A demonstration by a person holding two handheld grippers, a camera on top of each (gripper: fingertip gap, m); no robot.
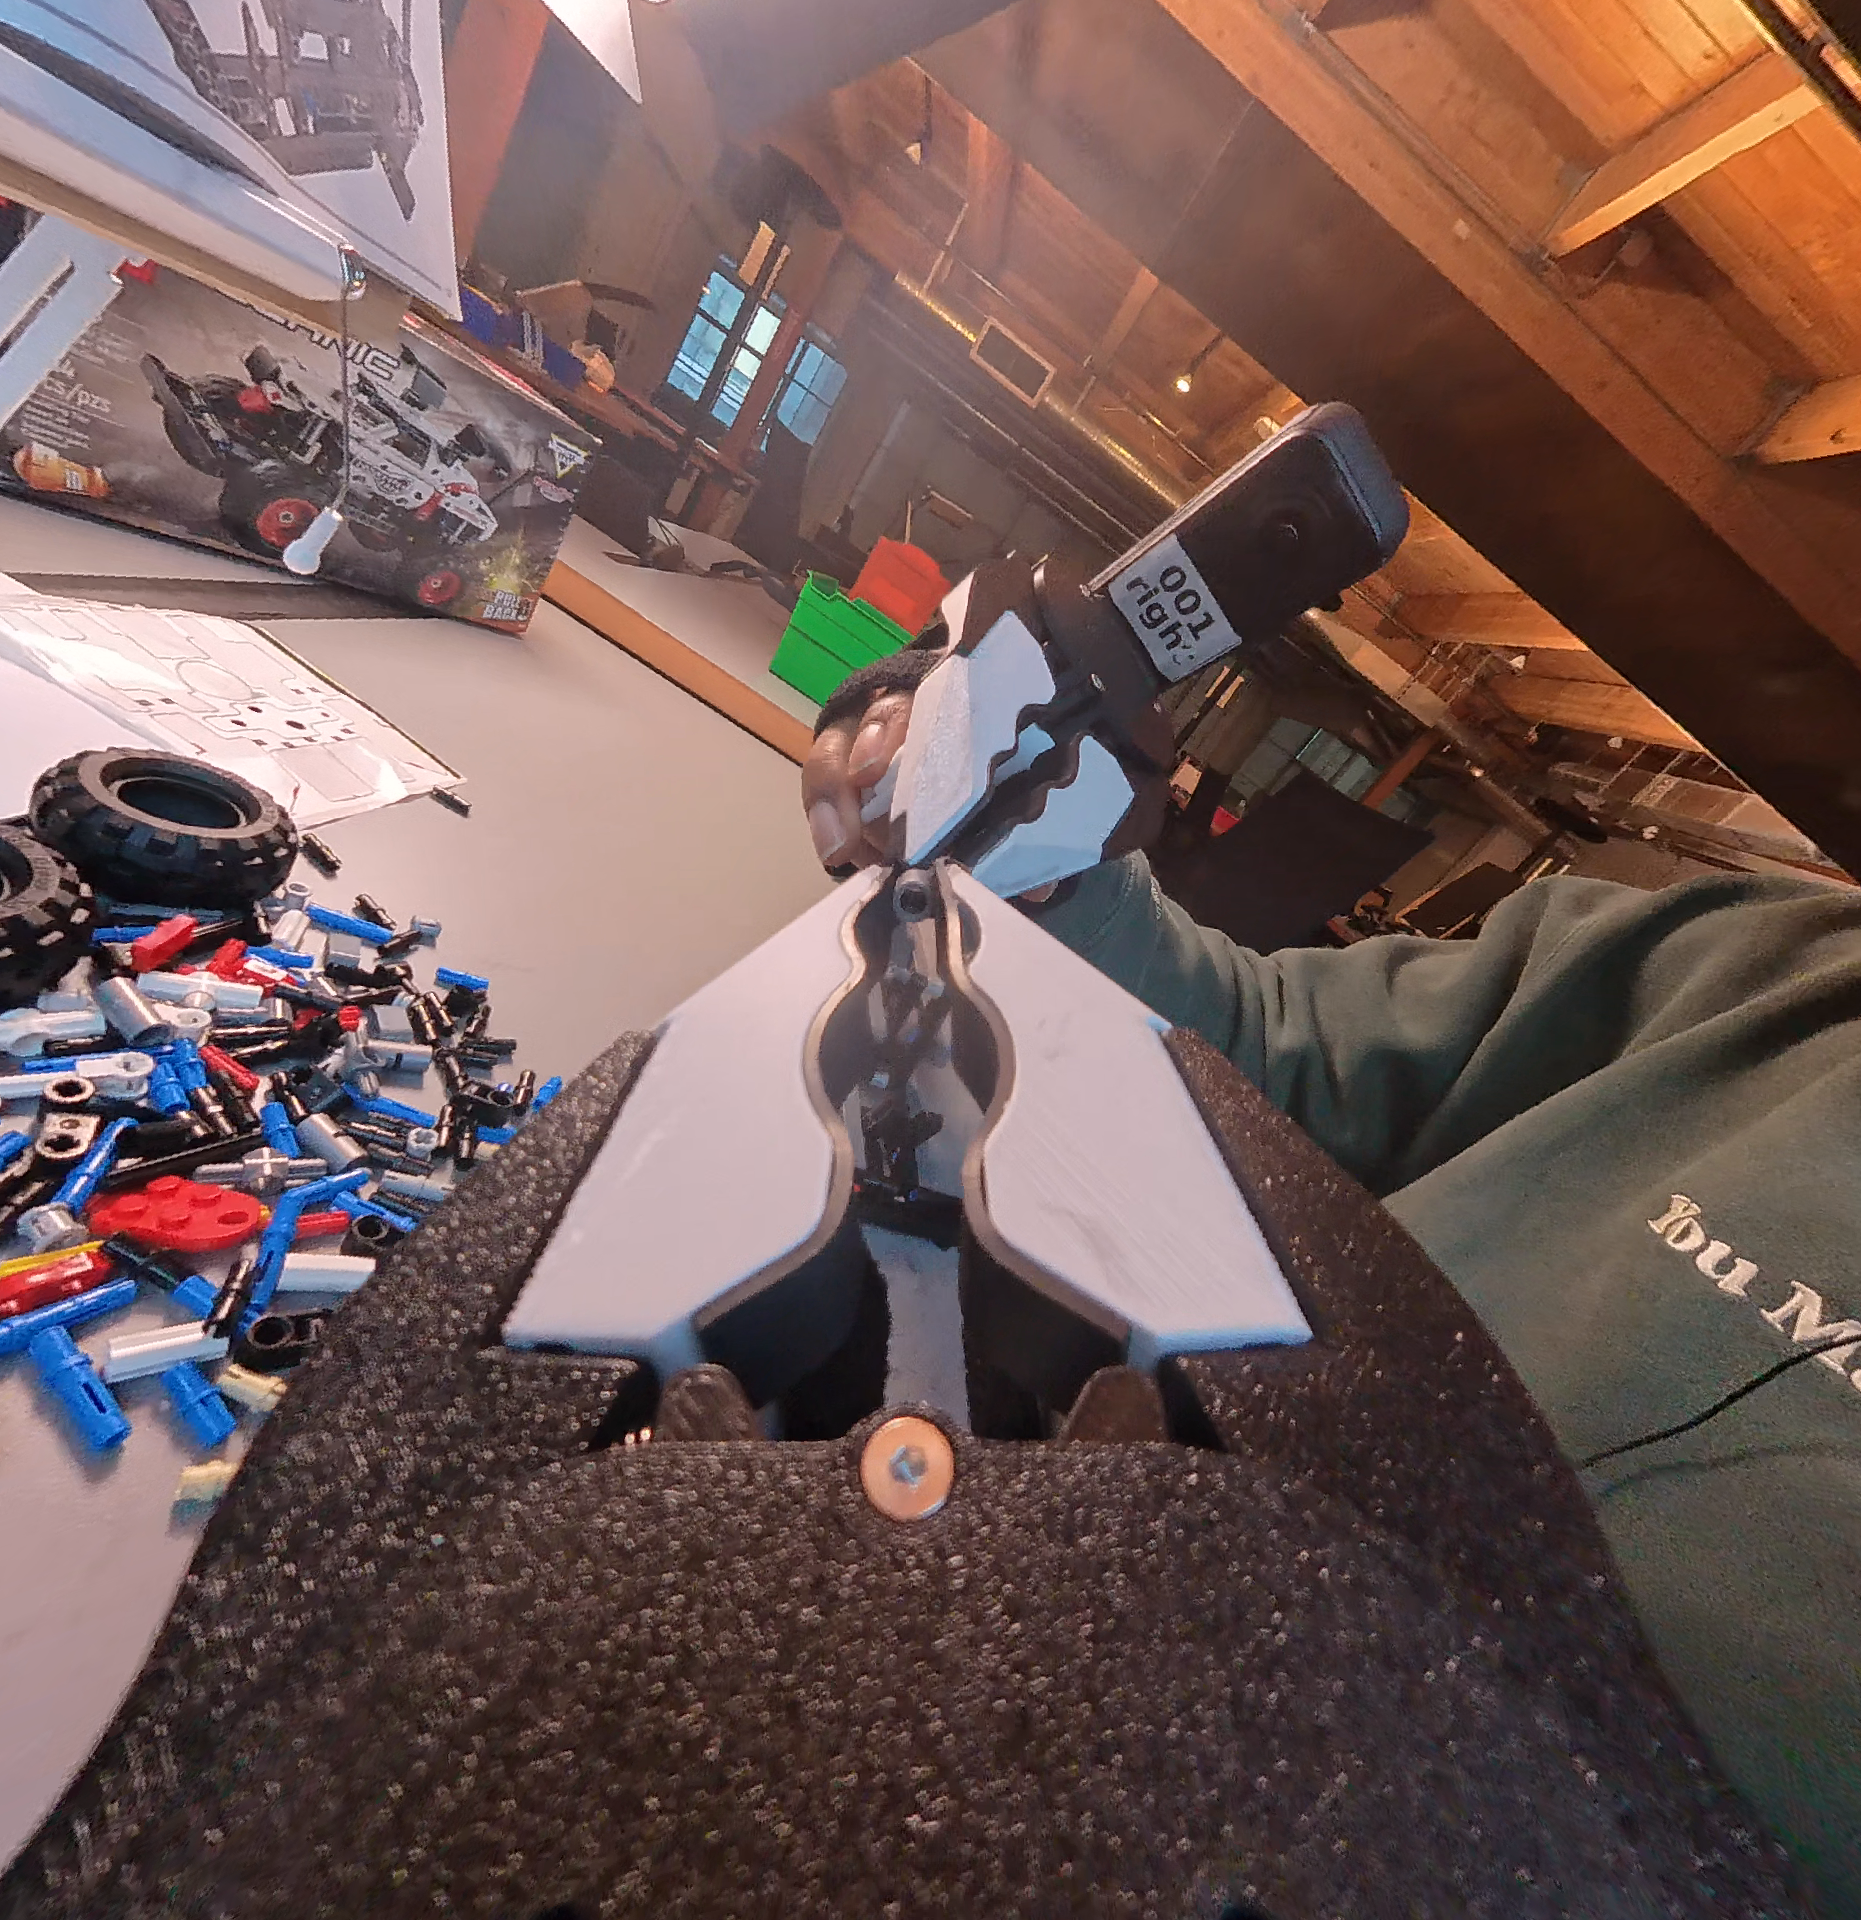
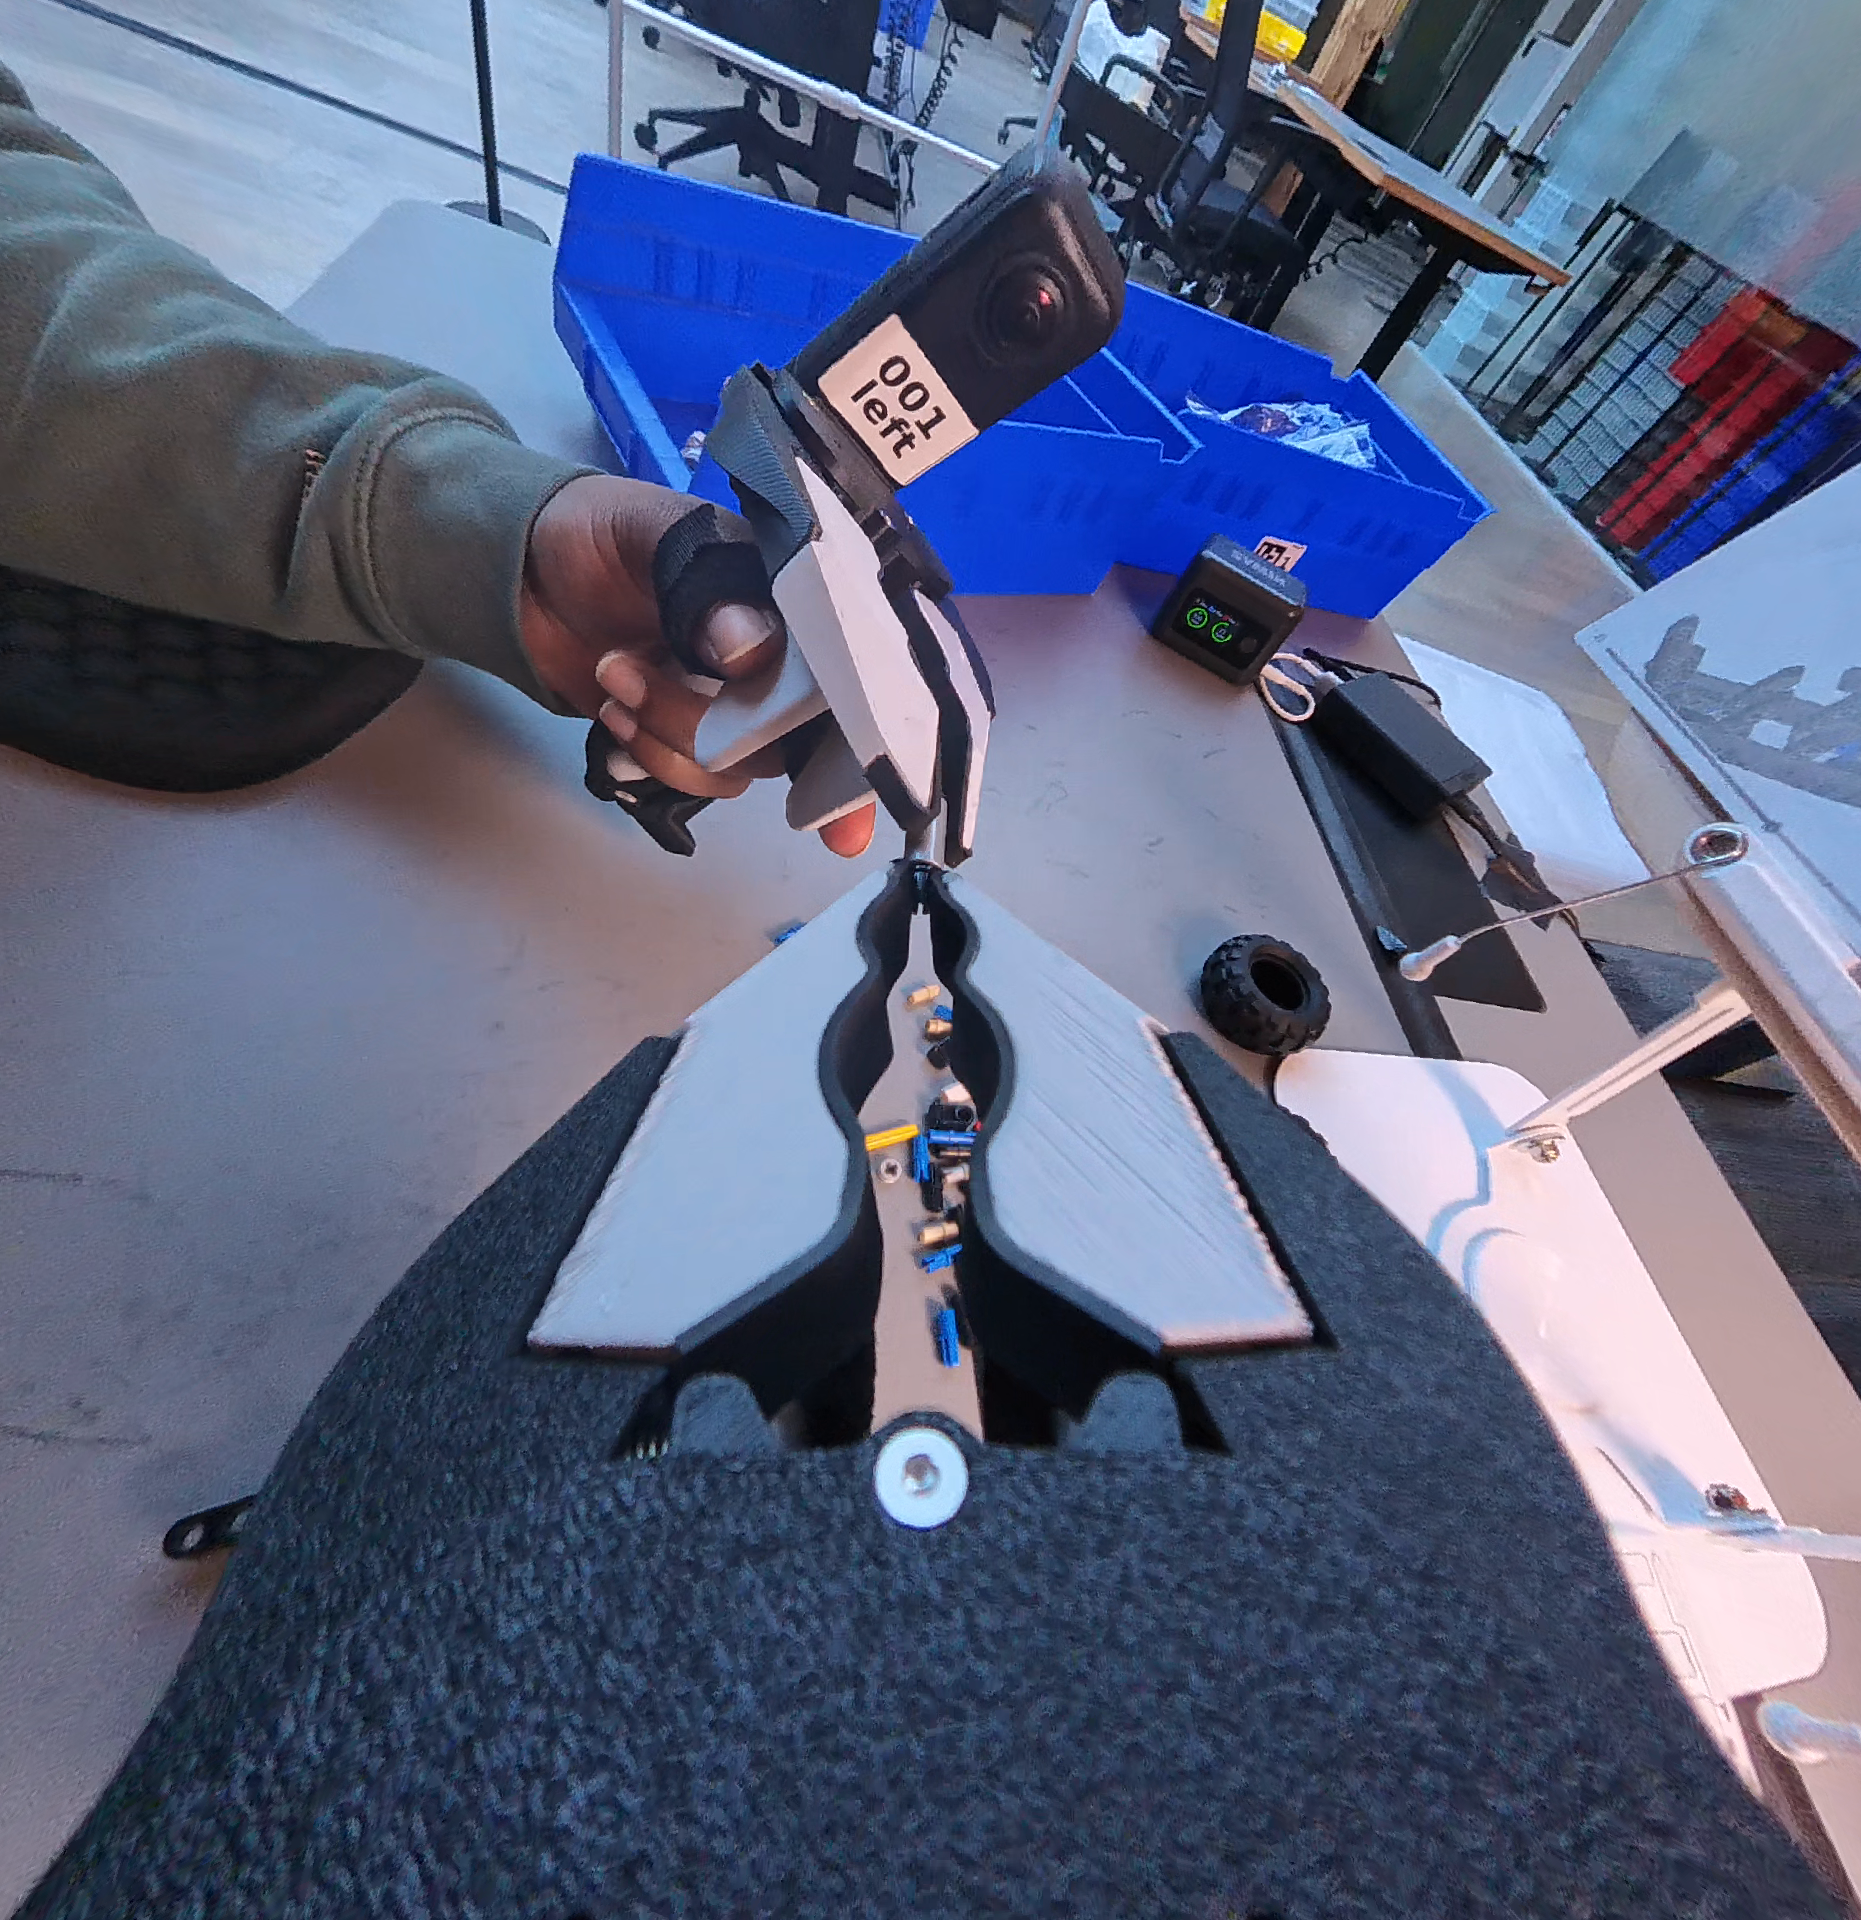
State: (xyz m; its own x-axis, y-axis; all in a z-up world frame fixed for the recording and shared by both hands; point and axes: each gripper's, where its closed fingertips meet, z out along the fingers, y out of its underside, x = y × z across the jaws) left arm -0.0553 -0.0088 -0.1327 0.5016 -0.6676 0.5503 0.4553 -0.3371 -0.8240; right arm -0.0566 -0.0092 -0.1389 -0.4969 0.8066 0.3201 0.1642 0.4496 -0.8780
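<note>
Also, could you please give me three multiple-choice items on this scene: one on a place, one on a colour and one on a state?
1. Where does the lone black tyre lie?
A) inside a bin
B) on the table, right of the right gripper
C) on top of the box

2. What colour are the bins behind the left gripper?
A) blue
B) yellow
C) white

3. How do the left gripper's fingers stand?
A) wide open
B) shut on a small grey part
C) shut on a tyre

Answers:
1 B: the tyre sits on the tabletop beside the white stand.
2 A: both bins are plainly blue in the right wrist view.
3 B: the left wrist view shows the fingertips pinching the grey part.
</note>
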